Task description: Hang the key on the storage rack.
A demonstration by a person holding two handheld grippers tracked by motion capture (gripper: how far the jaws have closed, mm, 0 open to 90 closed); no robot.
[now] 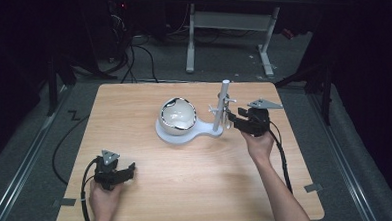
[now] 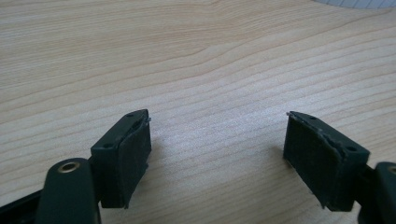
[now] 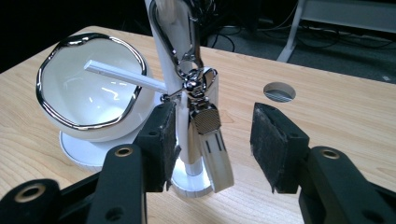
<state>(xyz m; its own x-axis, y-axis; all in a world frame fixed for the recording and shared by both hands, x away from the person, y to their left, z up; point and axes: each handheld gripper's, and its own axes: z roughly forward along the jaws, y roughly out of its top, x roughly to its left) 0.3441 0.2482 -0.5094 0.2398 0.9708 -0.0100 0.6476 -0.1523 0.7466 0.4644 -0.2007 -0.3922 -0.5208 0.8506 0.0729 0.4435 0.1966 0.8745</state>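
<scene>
A keychain (image 3: 205, 116) hangs from a white stand (image 3: 170, 42) right of the table's middle. It is a silver carabiner clip with a small swivel, and below it a textured metal tab runs into a cream strap with two dark slits; the strap's lower end dangles just in front of the stand's post, near its round foot. A thin white peg (image 3: 123, 74) sticks out sideways from the post at about the clip's height.

From left to right on the wooden table (image 1: 152, 192): the left gripper (image 1: 128, 172) sits near the front left corner, held low over bare wood, well apart from everything else. In the left gripper view its jaws stand wide apart with only table grain between them. Next comes a white bowl (image 1: 178, 116) with a wavy silver rim (tilted on its round base), joined to the stand's foot by a flat white plate. The stand (image 1: 223, 107) rises just right of the bowl.

The right gripper (image 1: 235, 119) is level with the post, pointing at it from the right. In the right gripper view its jaws are apart, with the keychain and the post hanging between them; the left pad lies against or just beside the post, the right pad is clear of the strap.
</scene>
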